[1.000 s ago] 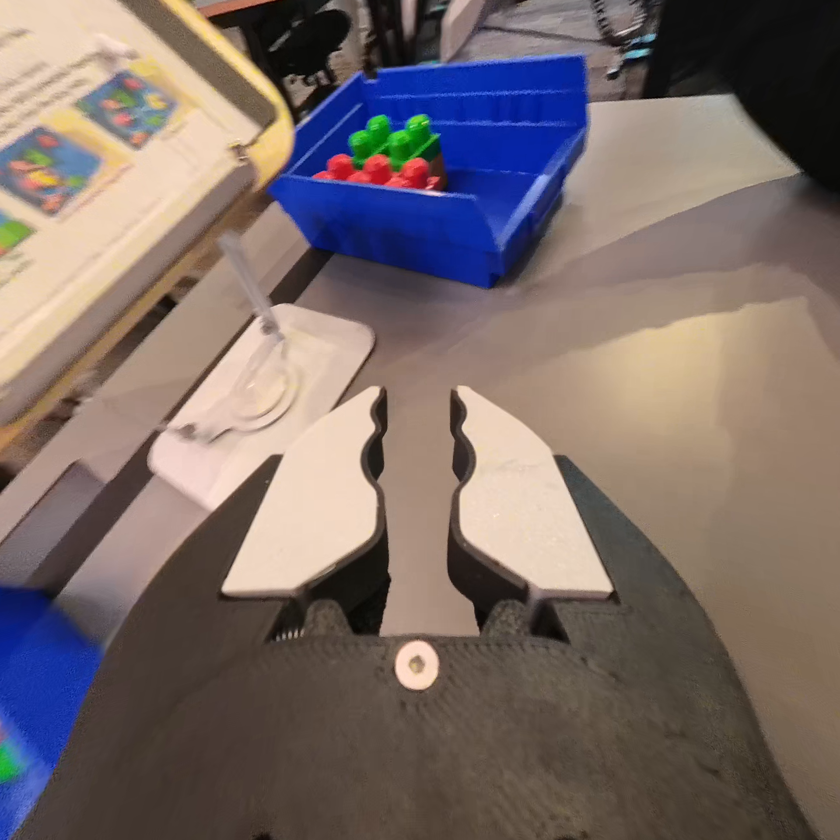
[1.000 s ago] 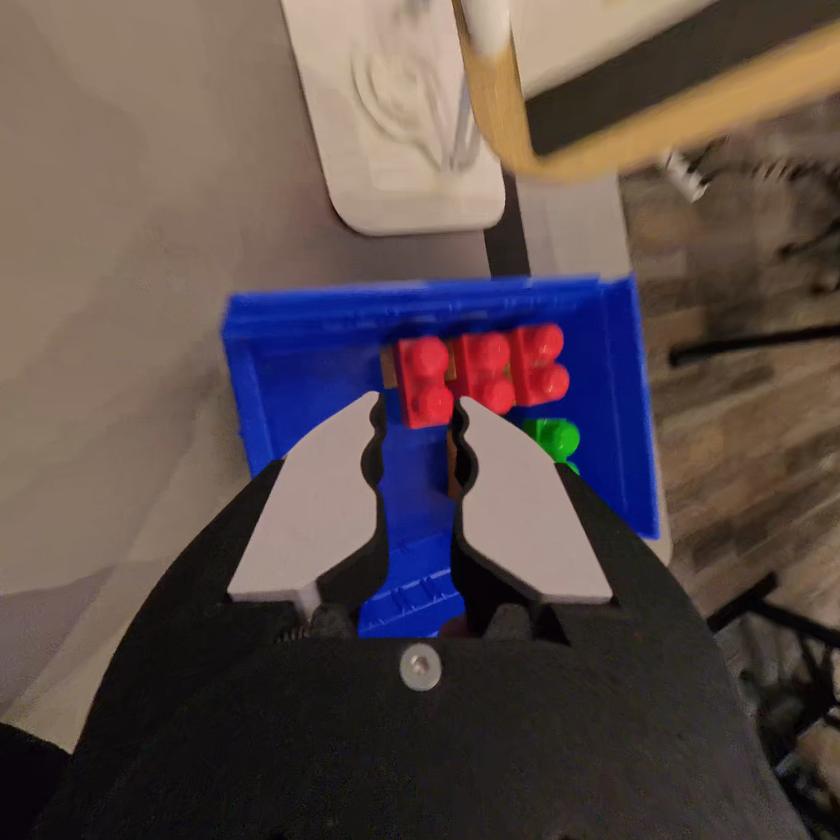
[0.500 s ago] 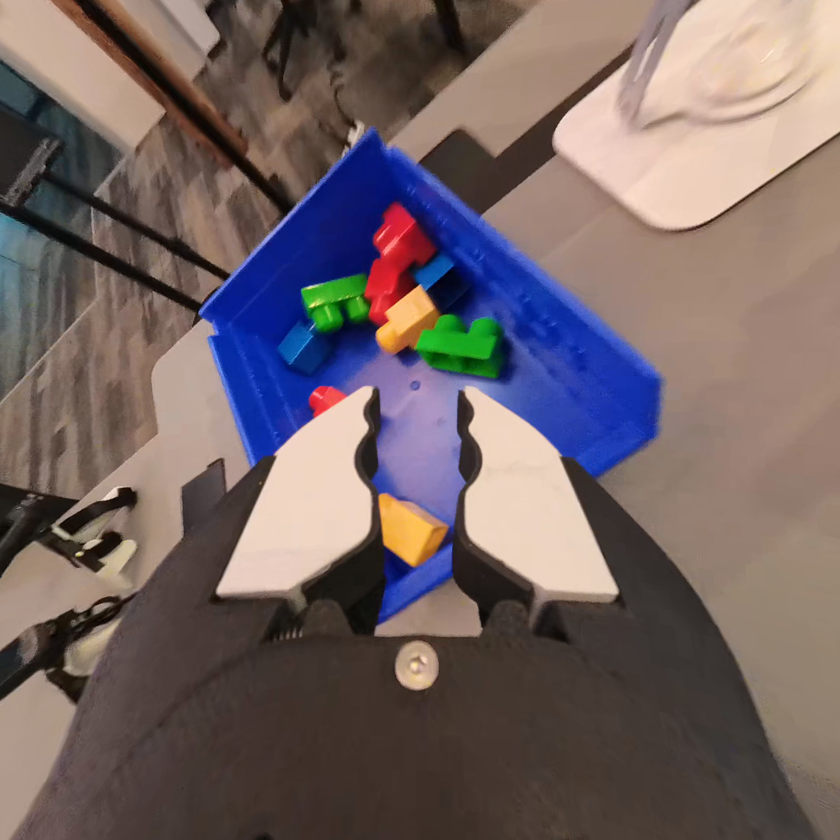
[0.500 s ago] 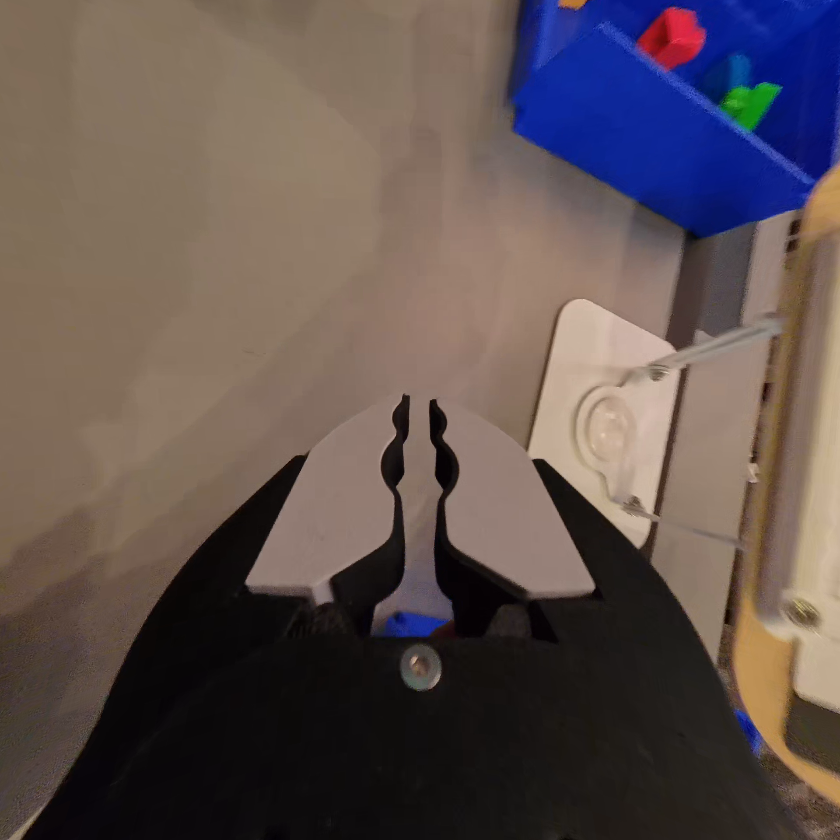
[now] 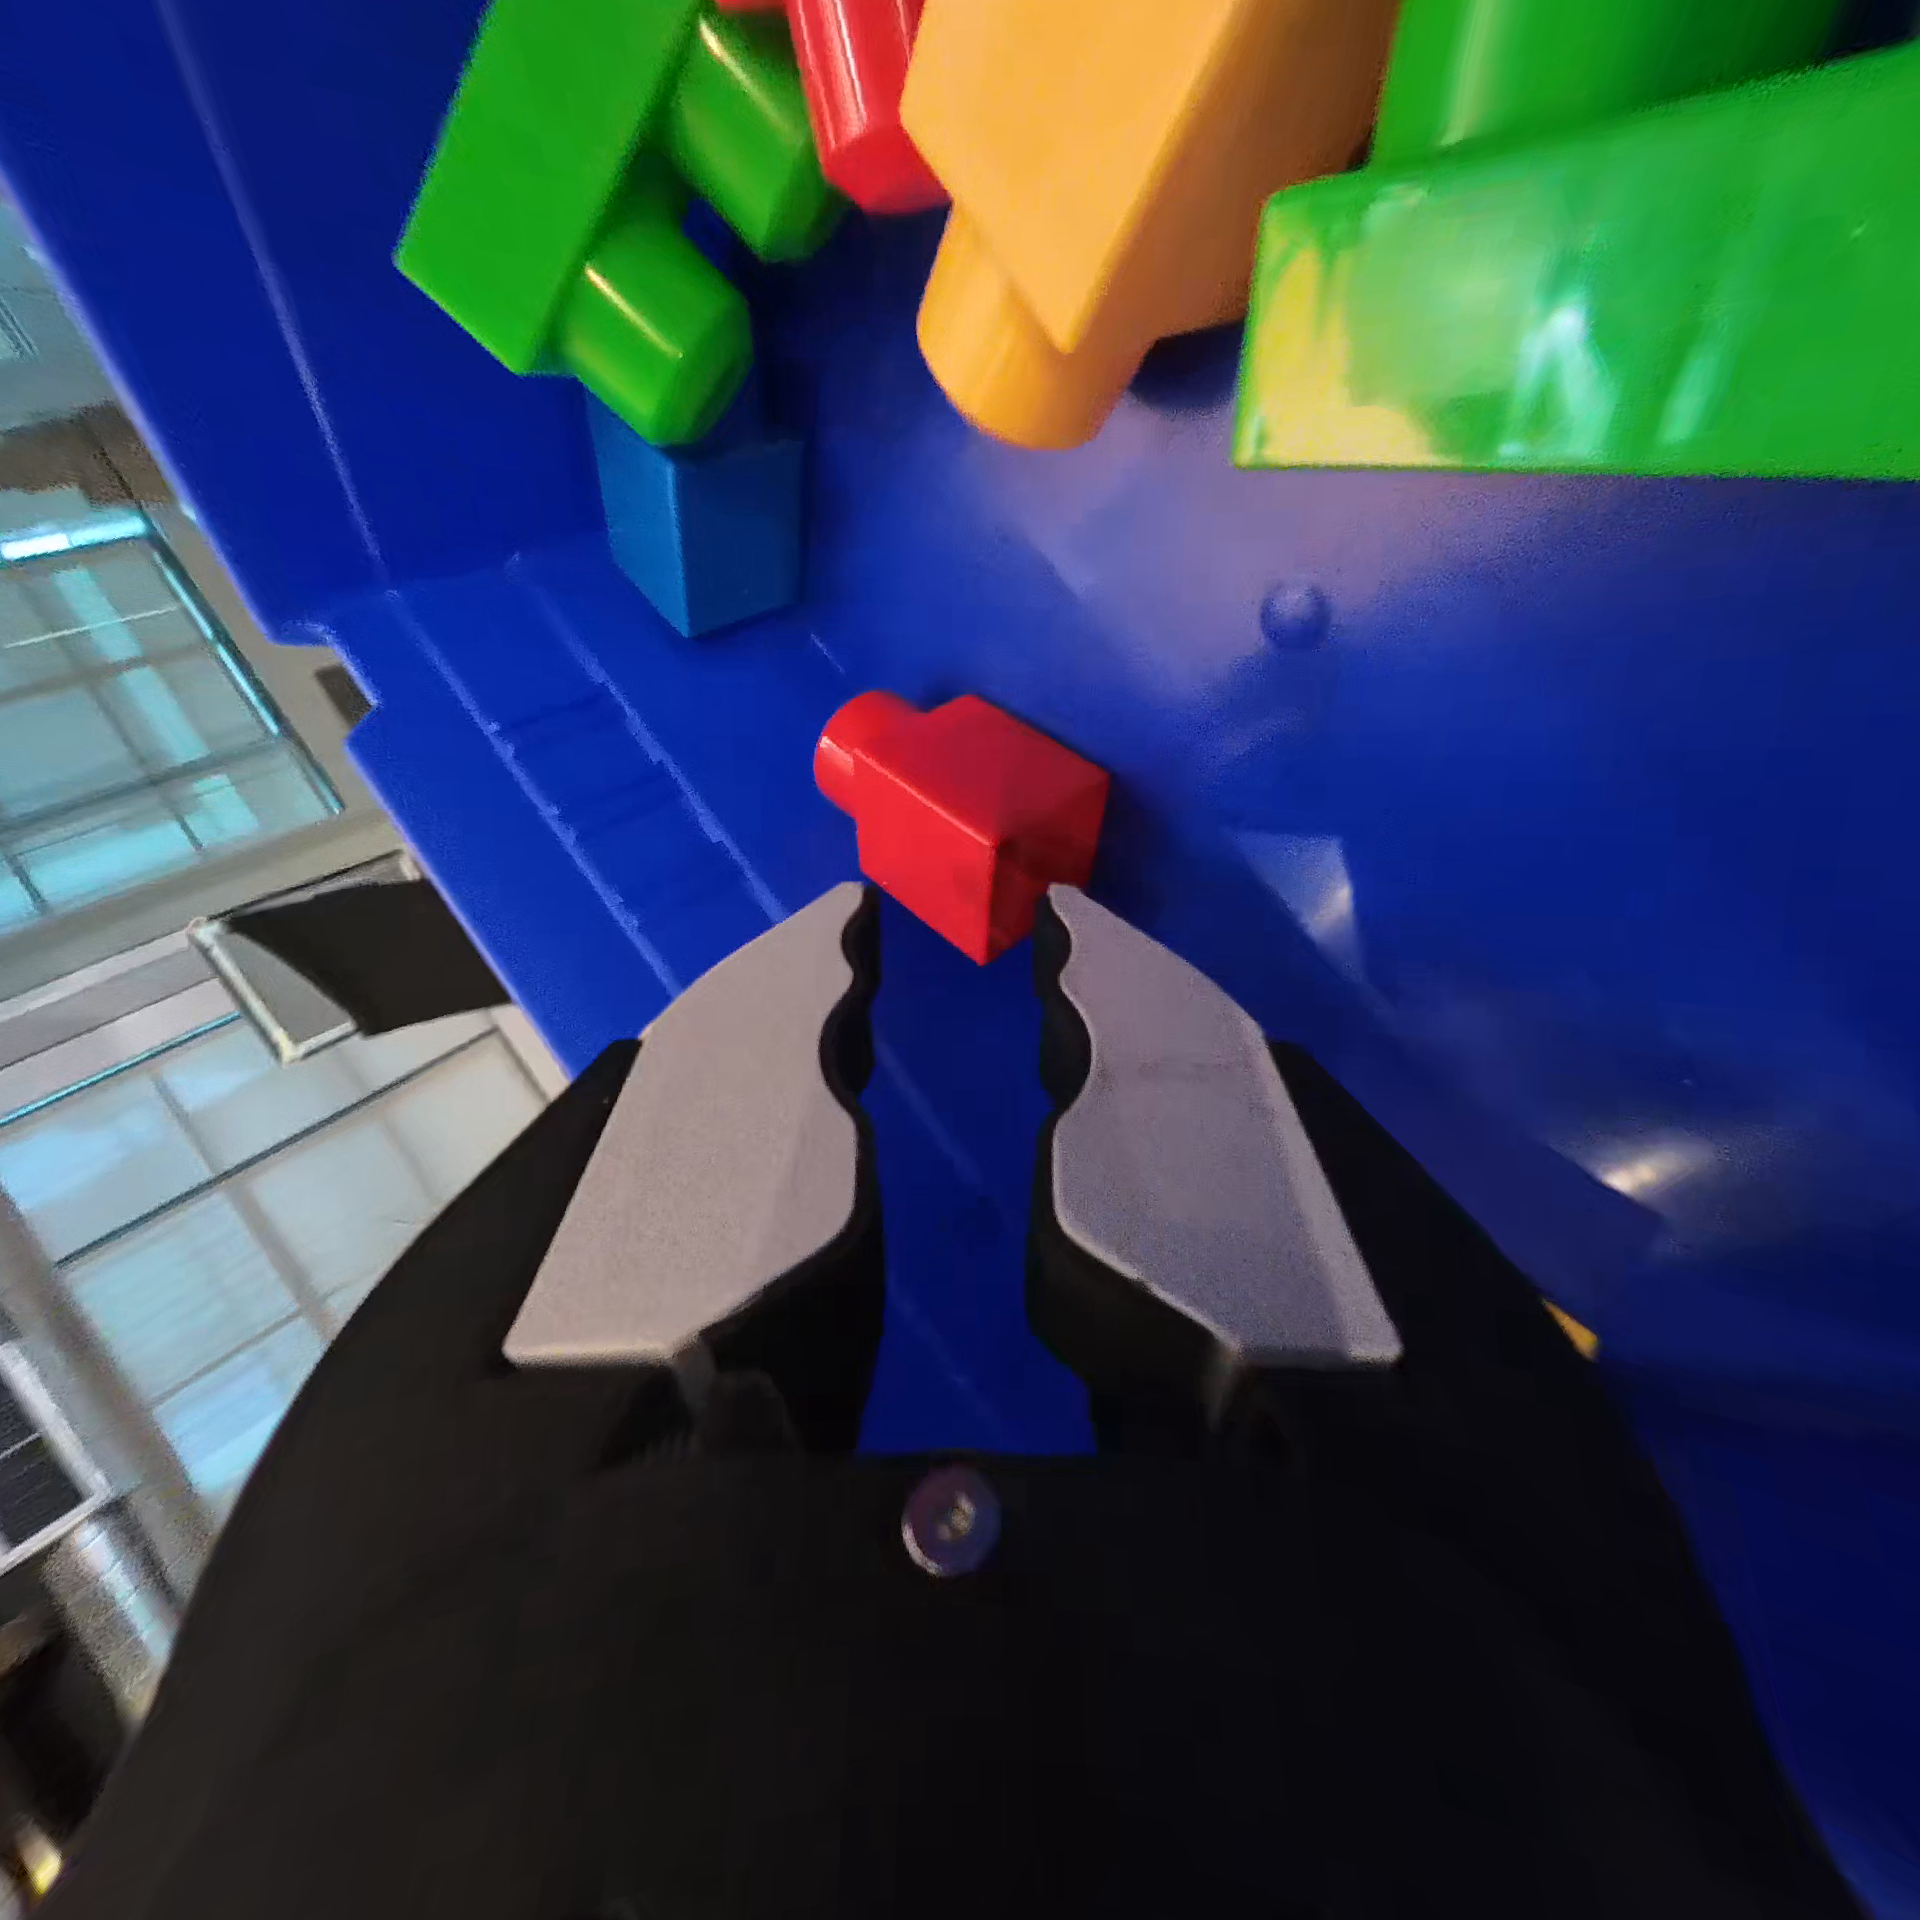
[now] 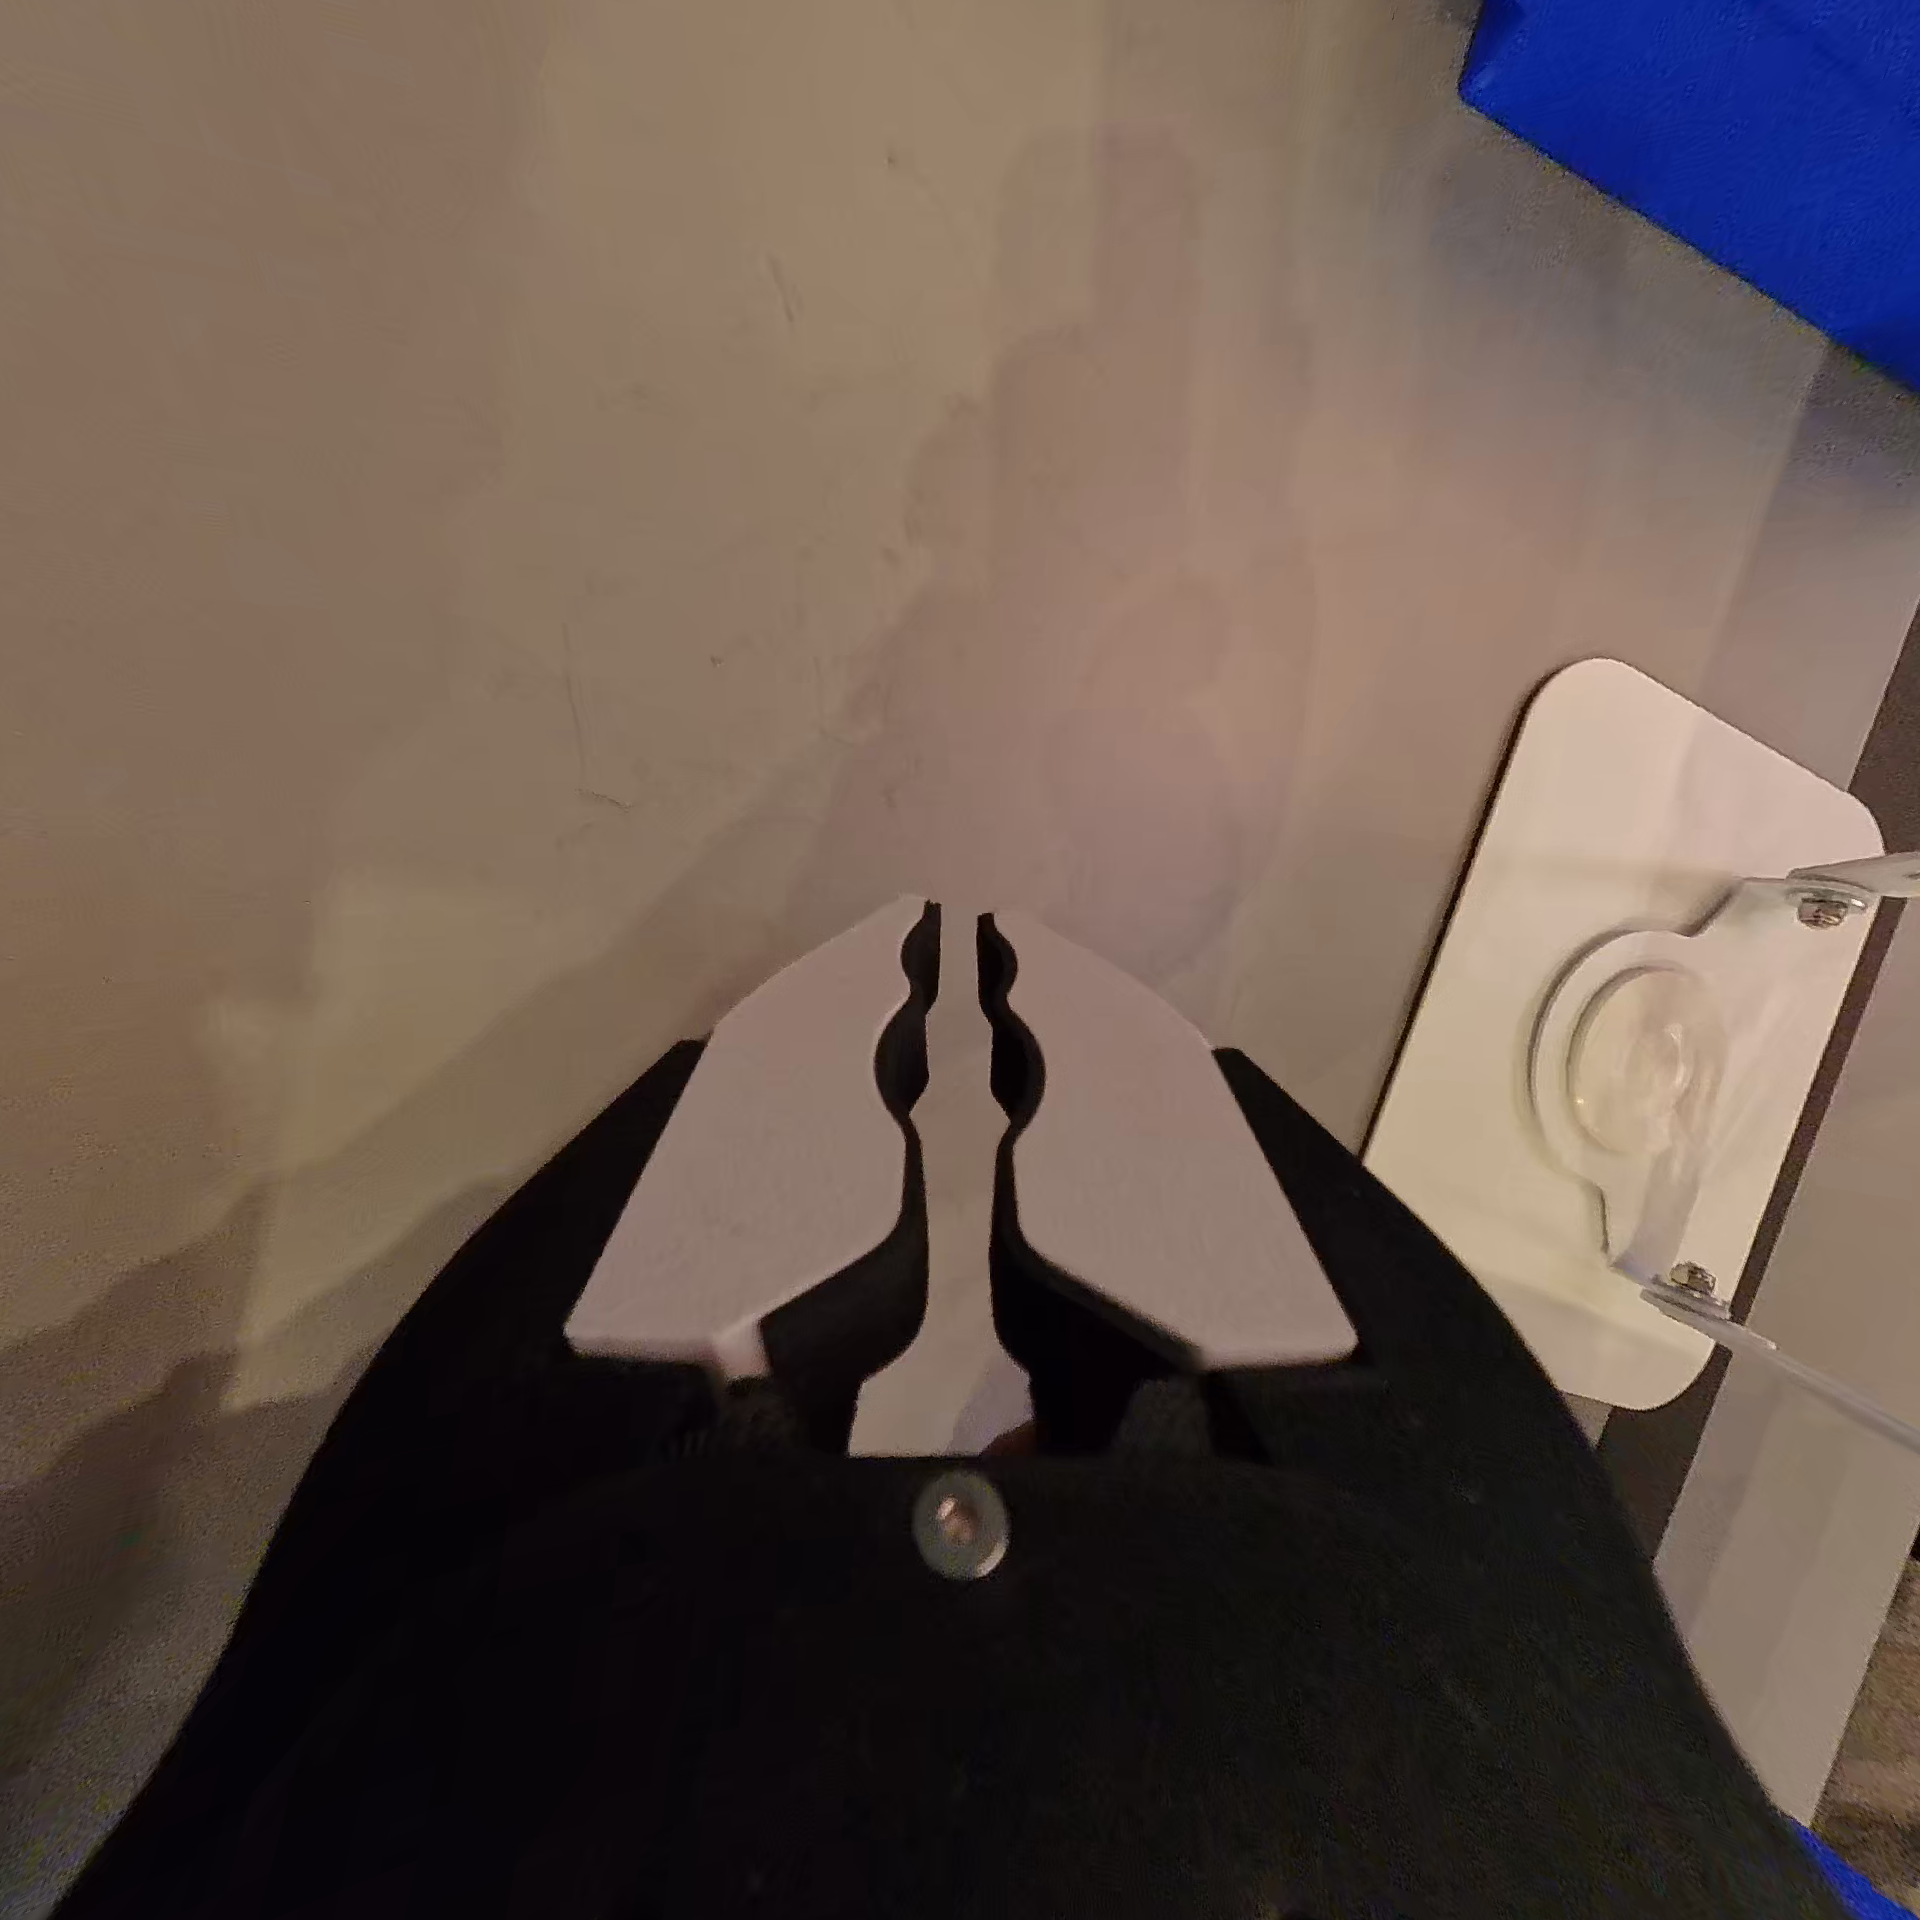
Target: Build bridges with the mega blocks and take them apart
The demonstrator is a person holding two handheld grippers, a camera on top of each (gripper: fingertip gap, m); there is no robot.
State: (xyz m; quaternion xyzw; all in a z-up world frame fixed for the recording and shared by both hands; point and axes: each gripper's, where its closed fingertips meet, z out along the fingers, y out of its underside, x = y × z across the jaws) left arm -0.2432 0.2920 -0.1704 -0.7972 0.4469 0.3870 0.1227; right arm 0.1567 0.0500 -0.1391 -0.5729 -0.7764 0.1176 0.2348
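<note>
- While the left wrist view looks down into a blue bin (image 5: 1351, 1039), the left hand-held gripper (image 5: 956, 904) sits low inside it, jaws apart, nothing clamped.
- Small red block (image 5: 961, 821), one stud, lies on its side on the bin floor, stud pointing toward the bin wall at left. Its near corner pokes in between the two fingertips (image 5: 790, 956). Right tip looks to be at or just touching the block's side; left tip stands just beside it with a sliver of blue showing. Pads not pressing from both sides, so not a grasp.
- Farther in, a loose heap: green block (image 5: 582, 208) resting on a small blue block (image 5: 707, 530); orange block (image 5: 1081, 208) beside it; larger green block (image 5: 1600, 312) at right; part of another red block (image 5: 852, 94) at the top edge.
- Beyond the bin wall at left: blurred room background, detail not readable.

- Right wrist view: right hand-held gripper (image 6: 958, 914) hangs over the bare grey surface (image 6: 520, 520), nearly clenched, only a narrow slit between the tips, and that slit shows plain surface. Nothing held.
- White flat base (image 6: 1558, 883) with a clear suction-cup mount (image 6: 1652, 1060) lies on the surface to the right, apart from the gripper; thin clear struts rise from it out of frame.
- Corner of the blue bin (image 6: 1714, 135) at top right, well apart from this gripper. No blocks visible in this view.
</note>
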